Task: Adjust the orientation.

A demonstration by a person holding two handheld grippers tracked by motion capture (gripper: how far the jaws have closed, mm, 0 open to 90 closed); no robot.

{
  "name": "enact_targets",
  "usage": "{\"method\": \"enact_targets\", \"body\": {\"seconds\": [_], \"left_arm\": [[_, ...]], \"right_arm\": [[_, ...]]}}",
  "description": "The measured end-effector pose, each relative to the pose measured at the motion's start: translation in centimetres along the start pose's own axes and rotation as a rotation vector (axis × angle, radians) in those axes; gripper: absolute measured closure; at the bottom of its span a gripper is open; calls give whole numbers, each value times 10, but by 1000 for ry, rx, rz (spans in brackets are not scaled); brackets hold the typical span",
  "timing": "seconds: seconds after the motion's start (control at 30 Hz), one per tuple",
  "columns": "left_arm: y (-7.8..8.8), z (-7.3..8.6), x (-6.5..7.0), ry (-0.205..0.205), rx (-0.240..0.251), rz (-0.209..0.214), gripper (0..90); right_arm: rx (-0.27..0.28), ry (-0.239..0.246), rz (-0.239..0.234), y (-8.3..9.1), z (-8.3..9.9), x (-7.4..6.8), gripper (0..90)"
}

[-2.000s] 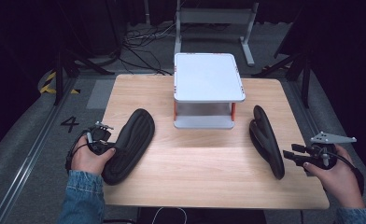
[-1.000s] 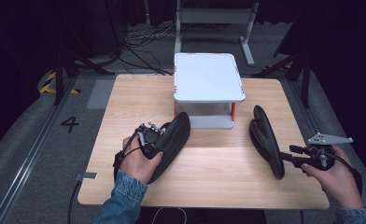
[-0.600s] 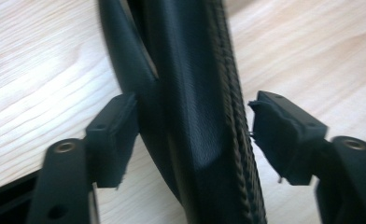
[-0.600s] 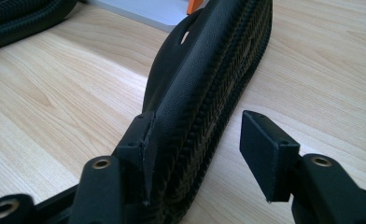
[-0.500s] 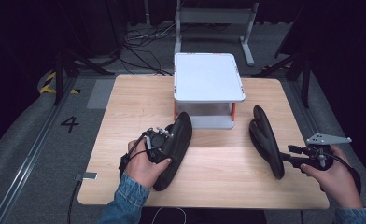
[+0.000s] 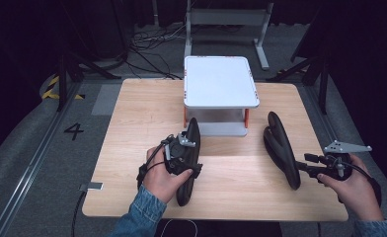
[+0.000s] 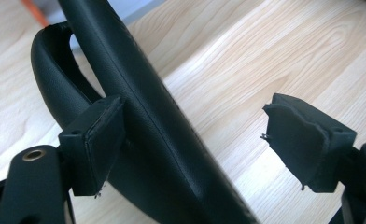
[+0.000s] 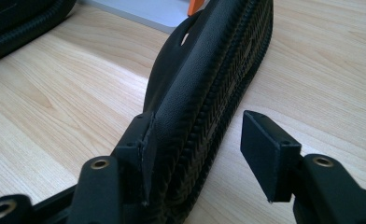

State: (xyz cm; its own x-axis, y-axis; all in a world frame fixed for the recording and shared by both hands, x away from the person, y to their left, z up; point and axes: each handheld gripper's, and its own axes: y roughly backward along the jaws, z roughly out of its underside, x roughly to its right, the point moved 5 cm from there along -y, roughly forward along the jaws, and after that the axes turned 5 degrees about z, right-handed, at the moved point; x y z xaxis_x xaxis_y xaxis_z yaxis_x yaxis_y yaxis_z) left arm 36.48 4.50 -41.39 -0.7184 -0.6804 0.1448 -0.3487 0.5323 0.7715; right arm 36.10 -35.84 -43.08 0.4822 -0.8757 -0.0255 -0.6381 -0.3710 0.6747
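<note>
- So, the biggest thing I see is the wooden table (image 6: 132, 118), with dark floor all around it.
- Next comes the white stand (image 6: 220, 81) at the far middle of the table. It has a flat top, short orange legs and a low shelf under it.
- Then there are two black shoes, both tipped up on their sides. The left shoe (image 6: 189, 158) lies near the front of the table, and its far tip reaches the foot of the stand. The right shoe (image 6: 280, 148) lies well apart from it, near the right edge.
- My left gripper (image 7: 190, 140) sits at the left shoe. Its jaws have just been opening, and now they stand wide. The shoe is between them. One pad (image 7: 97, 140) is right against the shoe, and the other pad (image 7: 302, 140) is clear of it, with bare table in the gap.
- My right gripper (image 8: 195, 154) is at the near end of the right shoe. Its jaws are spread too. One pad (image 8: 137, 149) is against the smooth side of the shoe, and the other pad (image 8: 265, 149) stands off from the bumpy sole.
</note>
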Motion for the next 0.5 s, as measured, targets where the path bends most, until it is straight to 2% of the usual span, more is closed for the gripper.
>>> {"method": "enact_targets", "body": {"seconds": [0.07, 0.13, 0.17, 0.2, 0.23, 0.27, 0.33, 0.43, 0.47, 0.5], "left_arm": [[-1, -4, 6, -25, 17, 29, 208], [-4, -8, 15, -37, 44, 97, 246], [-7, -11, 22, -48, 50, 160, 260], [-7, -11, 22, -48, 50, 160, 282], [-11, -14, 27, -67, 52, 189, 282], [-11, -15, 30, -86, 57, 193, 295], [-11, -16, 30, -96, 46, 180, 285], [-8, -16, 25, -83, 51, 171, 284], [-4, -13, 15, -64, 44, 157, 284], [-4, -13, 15, -64, 44, 157, 286]], "right_arm": [[2, -1, 2, 0, 0, 0, 468], [3, -6, 0, 0, 1, -1, 466], [3, -7, 1, 1, 2, -1, 466], [1, -10, 2, 2, 3, 0, 466], [1, -10, 2, 2, 3, 0, 466], [-2, -8, 4, 3, 4, 0, 466], [-4, -10, 7, 5, 6, 1, 465], [2, -17, 14, 8, 7, 4, 466], [3, -22, 18, 9, 7, 4, 466], [3, -22, 18, 9, 7, 4, 466]]}}
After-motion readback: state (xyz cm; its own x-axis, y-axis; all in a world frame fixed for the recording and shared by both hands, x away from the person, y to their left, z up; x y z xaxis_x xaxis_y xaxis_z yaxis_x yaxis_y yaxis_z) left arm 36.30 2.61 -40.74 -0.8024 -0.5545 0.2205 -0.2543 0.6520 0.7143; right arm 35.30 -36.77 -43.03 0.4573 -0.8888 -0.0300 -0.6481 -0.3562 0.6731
